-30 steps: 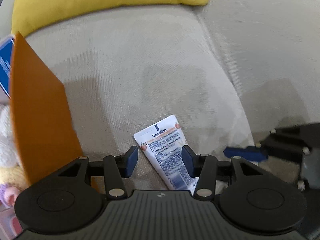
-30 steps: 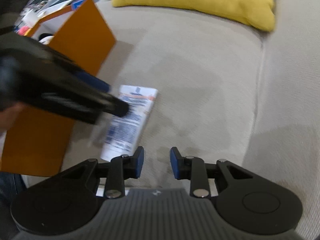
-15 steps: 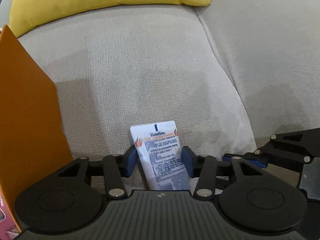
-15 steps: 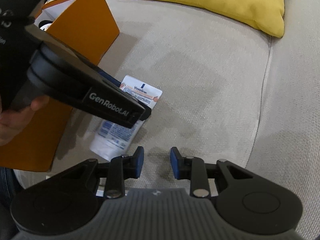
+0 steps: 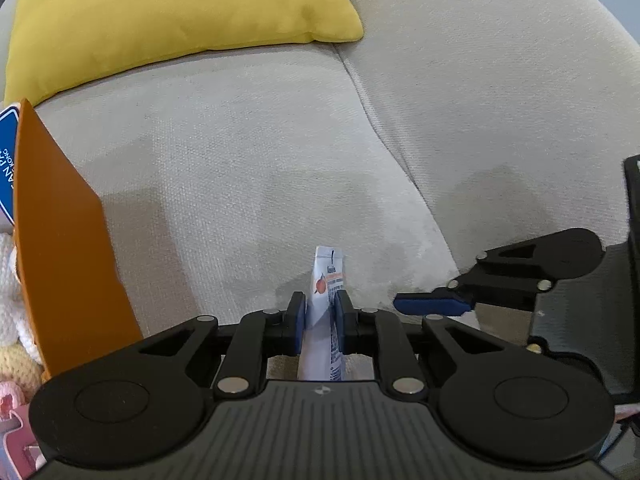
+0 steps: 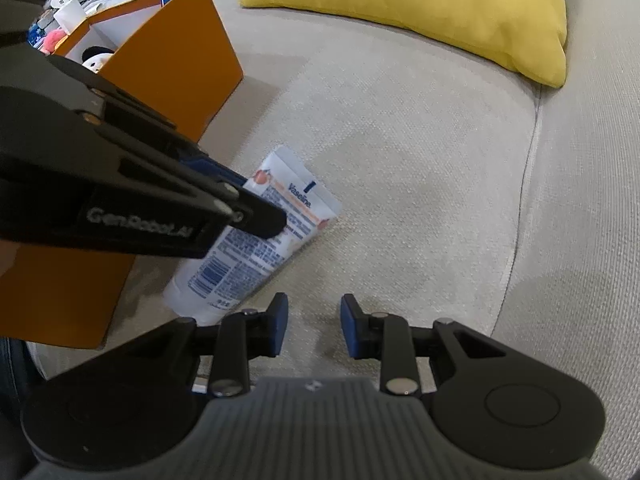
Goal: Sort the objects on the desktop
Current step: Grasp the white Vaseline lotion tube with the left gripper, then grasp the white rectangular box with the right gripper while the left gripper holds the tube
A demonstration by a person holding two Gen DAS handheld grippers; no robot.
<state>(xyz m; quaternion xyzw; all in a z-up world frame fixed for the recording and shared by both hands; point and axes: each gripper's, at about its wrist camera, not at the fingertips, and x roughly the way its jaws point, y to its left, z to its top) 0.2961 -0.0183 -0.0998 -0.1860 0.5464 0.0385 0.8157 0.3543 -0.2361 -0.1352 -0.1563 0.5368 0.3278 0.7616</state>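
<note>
Left gripper (image 5: 319, 318) clamped on Vaseline tube (image 5: 325, 292), fingers (image 5: 297, 322) pinching flat crimped end, tube turned edge-up just over sofa cushion (image 5: 248, 168). Right gripper (image 6: 313, 326) empty, fingers parted, hovering near tube. Orange box (image 6: 176, 68) beside tube, likely drop target. Tube probably light, soft, squashy, slick plastic; crimp end looks the firmer hold. Legible: "Vaseline" on tube, "GenRobot.AI" on gripper body. Yellow pillow (image 5: 168, 16) at back.
</note>
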